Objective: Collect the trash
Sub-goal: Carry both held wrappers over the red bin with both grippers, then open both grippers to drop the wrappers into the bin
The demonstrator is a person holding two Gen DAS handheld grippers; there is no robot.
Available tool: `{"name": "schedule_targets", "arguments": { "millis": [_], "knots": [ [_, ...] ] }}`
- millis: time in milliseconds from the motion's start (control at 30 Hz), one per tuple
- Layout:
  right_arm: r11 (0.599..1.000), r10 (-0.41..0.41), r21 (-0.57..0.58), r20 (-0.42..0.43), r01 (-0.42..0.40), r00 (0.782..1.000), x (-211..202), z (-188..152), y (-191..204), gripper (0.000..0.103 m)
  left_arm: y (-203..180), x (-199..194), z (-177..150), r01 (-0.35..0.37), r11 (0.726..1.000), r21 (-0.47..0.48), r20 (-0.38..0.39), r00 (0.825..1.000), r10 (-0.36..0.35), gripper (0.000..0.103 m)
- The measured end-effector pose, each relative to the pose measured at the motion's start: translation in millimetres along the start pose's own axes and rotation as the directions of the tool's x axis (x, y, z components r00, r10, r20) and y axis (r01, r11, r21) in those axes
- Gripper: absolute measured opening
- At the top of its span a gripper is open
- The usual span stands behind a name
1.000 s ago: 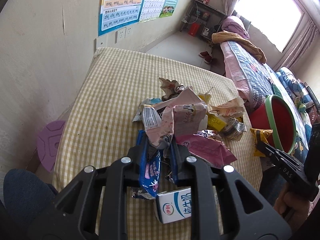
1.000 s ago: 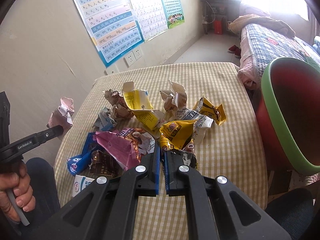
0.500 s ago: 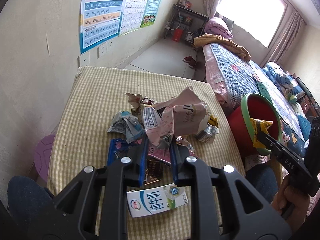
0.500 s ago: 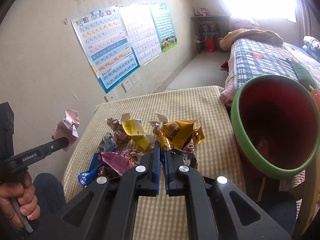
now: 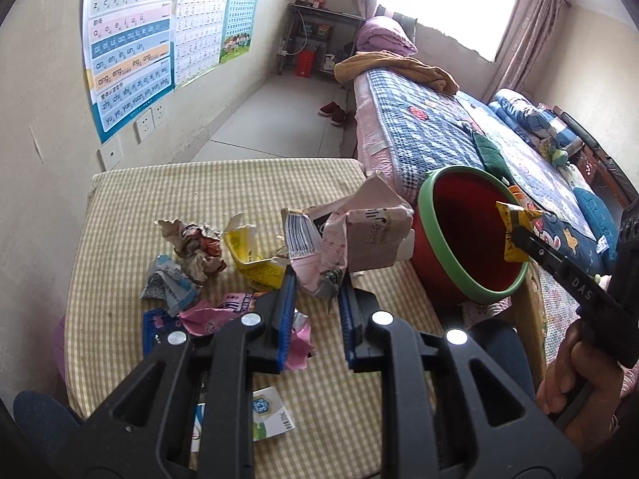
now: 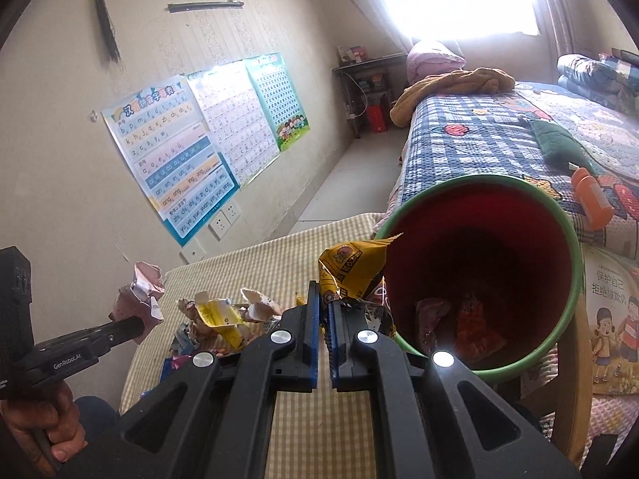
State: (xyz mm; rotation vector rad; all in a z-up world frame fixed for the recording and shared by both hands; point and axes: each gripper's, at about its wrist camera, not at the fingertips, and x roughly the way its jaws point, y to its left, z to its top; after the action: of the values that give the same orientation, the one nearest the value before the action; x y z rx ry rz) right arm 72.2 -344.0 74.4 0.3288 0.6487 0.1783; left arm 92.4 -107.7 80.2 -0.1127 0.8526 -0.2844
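Both loads have come up off the table: right gripper clenched on yellow wrapper nears the red bin, left gripper grasping the pink carton follows.

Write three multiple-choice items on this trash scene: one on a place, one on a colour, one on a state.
1. Where is the red bin?
A. At the table's edge nearest the bed
B. On the floor under the posters
C. In the middle of the table

2. What colour is the bin's rim?
A. Blue
B. Green
C. White

3. What does the right tool hold?
A. Nothing, it is open
B. A milk carton
C. A yellow snack wrapper

Answers:
1 A, the bin stands between the checked table and the bed.
2 B, a green band rings the red inside.
3 C, the blue pads are shut on the wrapper; the left tool holds the crumpled pink carton.
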Motion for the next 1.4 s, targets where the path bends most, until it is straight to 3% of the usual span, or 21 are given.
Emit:
{"name": "schedule_targets", "arguments": {
  "millis": [300,700,1067,1300,1367,1400],
  "knots": [
    [0.997,-0.044,0.059,0.045,0.042,0.998,-11,19,-53,0.004,-55,29,21,0.055,0.996,0.071,-0.019,0.998,-0.054,0.019],
    [0.986,-0.113,0.123,0.021,0.110,0.993,-8,23,-111,0.004,-129,69,49,0.173,0.974,0.144,-0.038,0.985,-0.169,0.019],
    [0.980,-0.118,0.160,-0.011,0.118,0.993,5,23,-134,0.004,-166,110,60,0.226,0.959,0.173,-0.085,0.973,-0.214,0.020],
    [0.976,-0.121,0.175,-0.054,0.129,0.991,16,16,-145,0.007,-173,132,59,0.226,0.958,0.177,-0.117,0.971,-0.207,0.020],
    [0.976,-0.120,0.176,-0.060,0.129,0.991,19,16,-148,0.007,-174,137,60,0.227,0.958,0.176,-0.133,0.970,-0.205,0.028],
    [0.976,-0.119,0.175,-0.062,0.128,0.991,20,16,-149,0.013,-174,138,61,0.228,0.958,0.175,-0.132,0.969,-0.206,0.032]
  ]
}}
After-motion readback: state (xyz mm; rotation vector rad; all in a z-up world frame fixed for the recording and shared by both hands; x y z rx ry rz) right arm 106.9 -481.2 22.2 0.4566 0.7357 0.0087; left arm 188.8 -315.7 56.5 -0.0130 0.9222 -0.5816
